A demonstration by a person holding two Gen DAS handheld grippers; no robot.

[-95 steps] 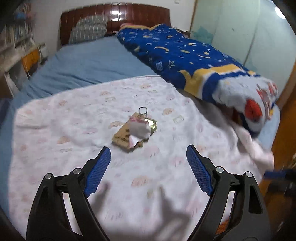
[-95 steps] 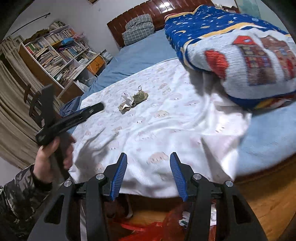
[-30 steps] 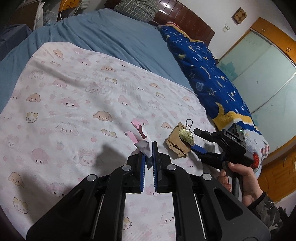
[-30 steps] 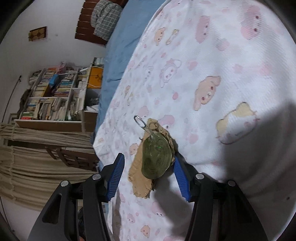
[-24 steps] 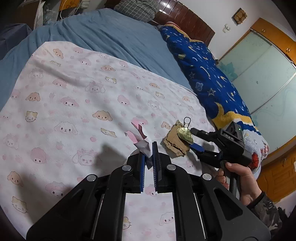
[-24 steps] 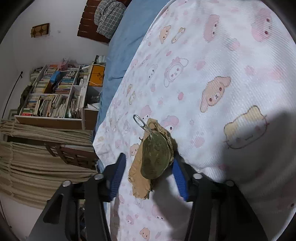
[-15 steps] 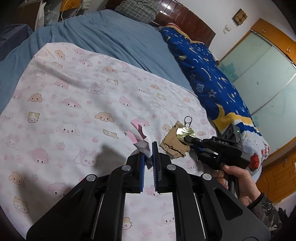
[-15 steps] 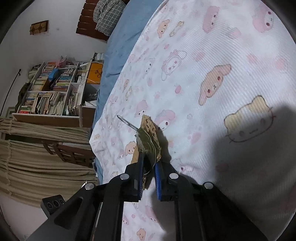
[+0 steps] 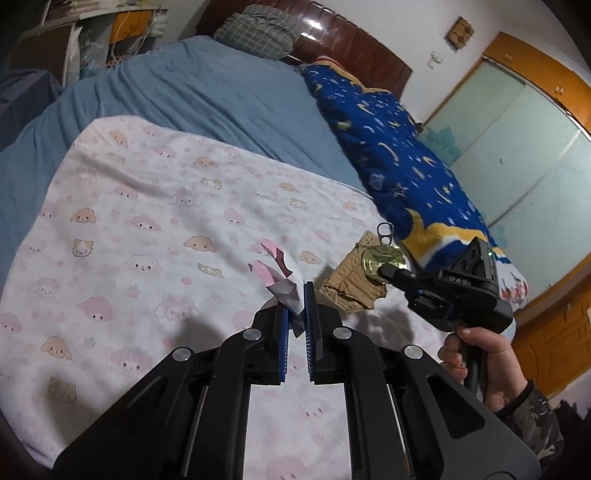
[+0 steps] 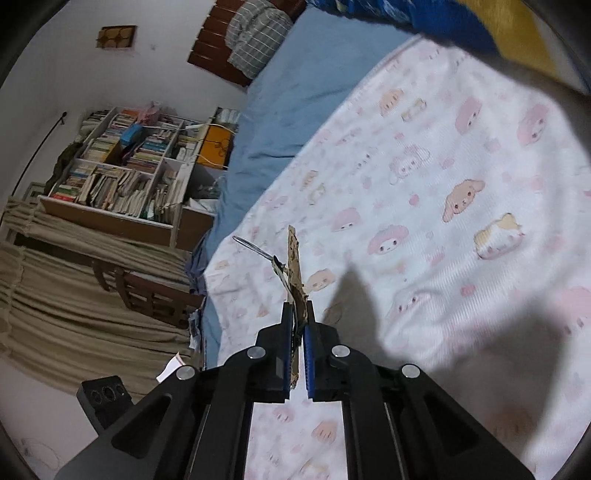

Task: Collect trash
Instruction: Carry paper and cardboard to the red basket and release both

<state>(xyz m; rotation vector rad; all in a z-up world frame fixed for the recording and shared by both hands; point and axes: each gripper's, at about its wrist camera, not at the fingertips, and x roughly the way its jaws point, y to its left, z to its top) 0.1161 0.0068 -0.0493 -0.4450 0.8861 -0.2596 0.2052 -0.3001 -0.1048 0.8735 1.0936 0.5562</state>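
My left gripper [image 9: 296, 295] is shut on a crumpled white and pink paper wrapper [image 9: 281, 275], held just above the pink cartoon-print sheet [image 9: 140, 229]. My right gripper [image 10: 298, 314] is shut on a torn piece of brown cardboard [image 10: 294, 254] together with a gold can lid with a pull ring [image 10: 258, 251], lifted off the sheet. In the left wrist view the right gripper [image 9: 388, 271] holds the cardboard [image 9: 351, 284] and lid [image 9: 382, 258] edge-up to the right of the wrapper.
A blue star-print quilt [image 9: 399, 162] lies along the bed's right side, with a blue sheet [image 9: 207, 99] and a checked pillow [image 9: 258, 33] beyond. A bookshelf [image 10: 129, 170] and a wooden chair [image 10: 147, 291] stand past the bed's left edge.
My right gripper closed on the cardboard and can lid and lifted them off the sheet. My left gripper stayed shut on the wrapper and barely moved.
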